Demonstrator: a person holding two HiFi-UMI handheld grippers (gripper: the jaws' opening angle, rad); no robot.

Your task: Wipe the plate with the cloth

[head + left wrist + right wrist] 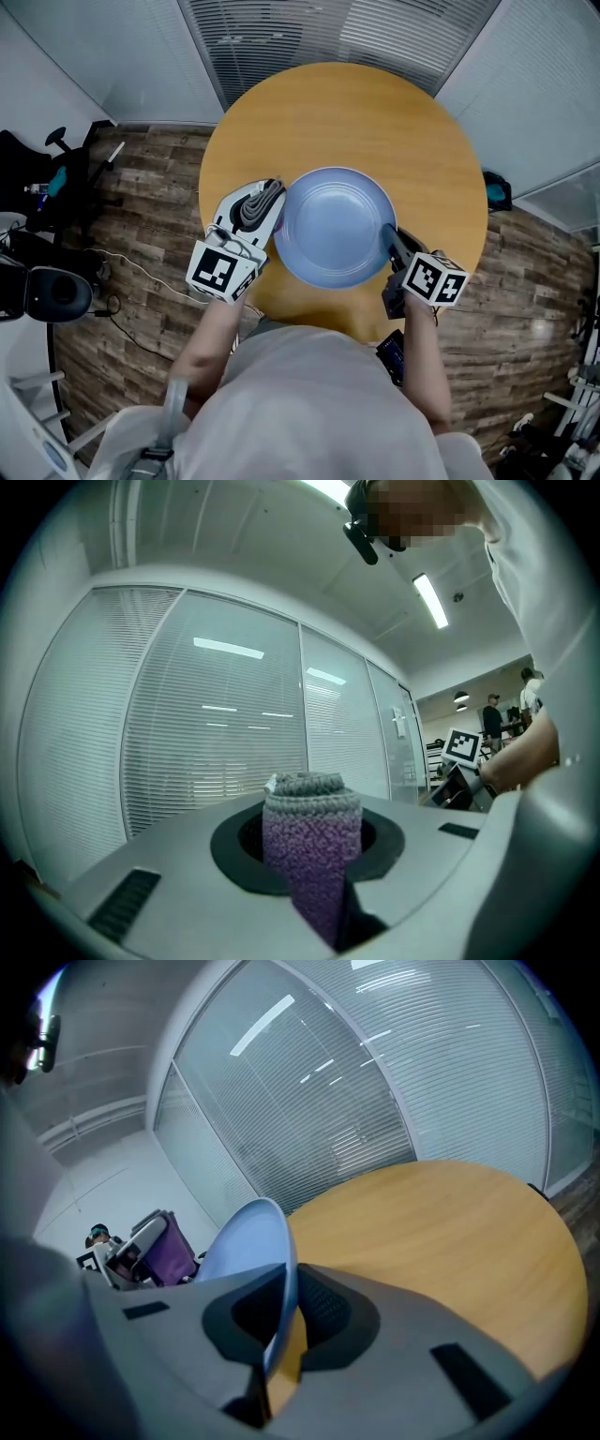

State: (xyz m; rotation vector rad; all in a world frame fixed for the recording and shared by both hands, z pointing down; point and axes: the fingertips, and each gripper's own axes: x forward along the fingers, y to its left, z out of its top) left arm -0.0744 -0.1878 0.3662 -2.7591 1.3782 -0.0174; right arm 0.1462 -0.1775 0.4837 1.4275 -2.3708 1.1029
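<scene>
Far left: black office chair (42, 178) on wood-plank floor (141, 178), well apart from the round wooden table (375, 122). Bkgd, top: glass wall w/ blinds (328, 28) behind table. Left of centre: left gripper (265, 202), over table's left edge, just beside left rim of plate (337, 225). Jaws were clamped on cloth (258, 204), a knitted roll, grey at top, purple below. In left gripper view the roll stood up btwn the pads w/ no gap either side. Cloth-to-plate contact: not determinable from head view. Left marker cube (223, 270) sat on the side toward the person's body. Centre: plate, pale blue, round, shallow, face toward head view, over the near half of table. Whether it rested on the wood or hung clear: not determinable. Right of centre: right gripper (391, 239), jaws nearly together, pinched on plate's right rim. In right gripper view the rim ran edge-on btwn the two pads, both pressed against it. Tabletop showed beyond, and the purple cloth in the other gripper showed at that view's left. Right marker cube (436, 279) lay off table's near edge, above the person's forearm.
</scene>
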